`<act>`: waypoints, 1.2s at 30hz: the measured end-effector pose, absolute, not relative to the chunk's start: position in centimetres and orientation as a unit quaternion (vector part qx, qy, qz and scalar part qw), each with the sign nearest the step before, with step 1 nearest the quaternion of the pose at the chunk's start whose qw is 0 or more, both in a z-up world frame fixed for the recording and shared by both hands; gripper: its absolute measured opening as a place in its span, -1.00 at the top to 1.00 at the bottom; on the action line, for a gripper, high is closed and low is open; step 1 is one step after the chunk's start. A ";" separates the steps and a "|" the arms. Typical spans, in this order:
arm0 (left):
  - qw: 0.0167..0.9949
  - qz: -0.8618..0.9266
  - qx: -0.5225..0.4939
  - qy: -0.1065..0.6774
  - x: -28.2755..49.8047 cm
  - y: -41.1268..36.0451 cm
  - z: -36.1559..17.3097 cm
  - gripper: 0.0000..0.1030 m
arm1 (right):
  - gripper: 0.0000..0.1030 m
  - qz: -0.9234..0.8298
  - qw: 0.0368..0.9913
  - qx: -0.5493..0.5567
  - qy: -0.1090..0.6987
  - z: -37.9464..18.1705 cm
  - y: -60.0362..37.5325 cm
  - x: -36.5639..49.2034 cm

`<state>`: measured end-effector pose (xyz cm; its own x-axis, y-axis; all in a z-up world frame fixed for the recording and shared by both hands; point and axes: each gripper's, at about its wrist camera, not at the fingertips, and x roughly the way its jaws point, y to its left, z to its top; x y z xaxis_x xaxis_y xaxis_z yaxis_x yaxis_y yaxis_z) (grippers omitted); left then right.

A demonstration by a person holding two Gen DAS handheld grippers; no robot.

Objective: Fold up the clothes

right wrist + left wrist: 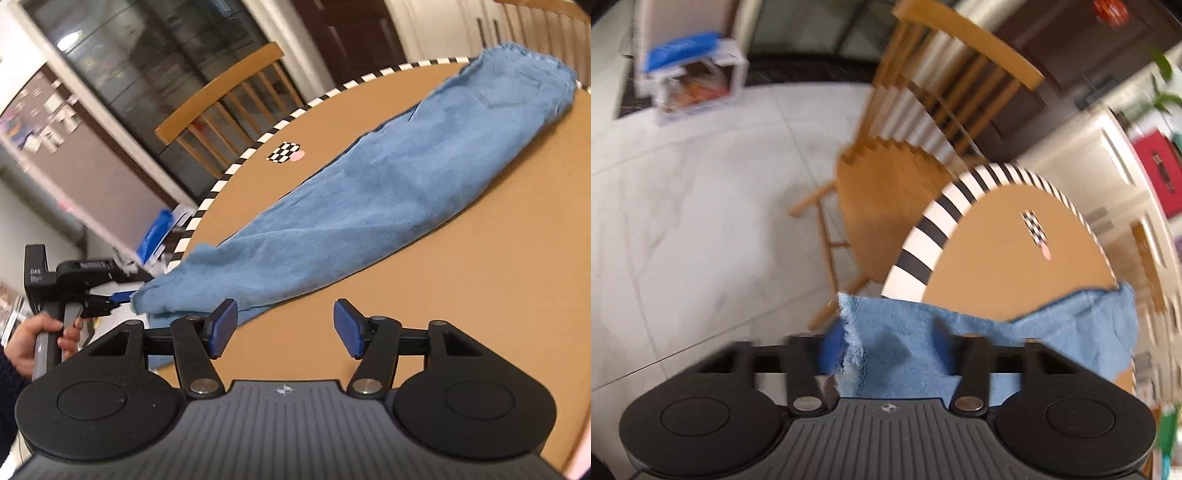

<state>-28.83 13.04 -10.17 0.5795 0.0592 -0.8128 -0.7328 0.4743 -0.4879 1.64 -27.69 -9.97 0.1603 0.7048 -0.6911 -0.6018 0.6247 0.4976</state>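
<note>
Fingers (125,295) of the left gripper (886,341) pinch the frayed end of the blue denim garment (388,195), which drapes between them. Right fingers (221,326) are spread apart, holding nothing; ahead of them it stretches, rumpled, across the round tabletop (461,295).

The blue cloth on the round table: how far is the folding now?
Done: the blue cloth lies stretched long across the round table; no finished fold is visible. In hand: the left gripper is at its near frayed end, which hangs between the fingers in the left wrist view, though the grip itself is unclear. The right gripper is open and empty. Left: the folding itself.
</note>
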 end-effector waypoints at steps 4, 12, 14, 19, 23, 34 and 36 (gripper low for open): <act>0.777 0.194 -0.452 0.393 -28.8 12.6 -8.8 0.88 | -0.18 0.407 0.759 0.086 0.500 -10.3 -24.5 -1.3; 0.721 0.110 -0.596 0.334 -32.2 12.3 -3.9 0.89 | -0.36 0.402 0.768 0.057 0.496 -9.5 -22.0 -4.5; 0.743 0.153 -0.538 0.367 -32.6 11.8 -4.7 0.88 | -0.37 0.392 0.768 0.062 0.503 -10.1 -21.9 -4.4; 0.688 0.184 -0.552 0.433 -35.0 10.1 -10.5 0.93 | -0.20 0.362 0.763 0.131 0.519 -12.0 -23.2 -3.8; 0.683 0.192 -0.568 0.417 -35.5 9.7 -11.6 0.91 | -0.06 0.324 0.758 0.227 0.519 -14.6 -25.2 -2.0; 0.801 0.187 -0.416 0.389 -31.6 6.5 -5.1 0.02 | 0.25 0.272 0.769 0.282 0.505 -18.7 -25.8 1.8; 0.820 0.159 -0.369 0.408 -28.4 5.6 -5.5 -0.08 | 0.83 0.261 0.777 0.259 0.511 -19.0 -24.7 2.1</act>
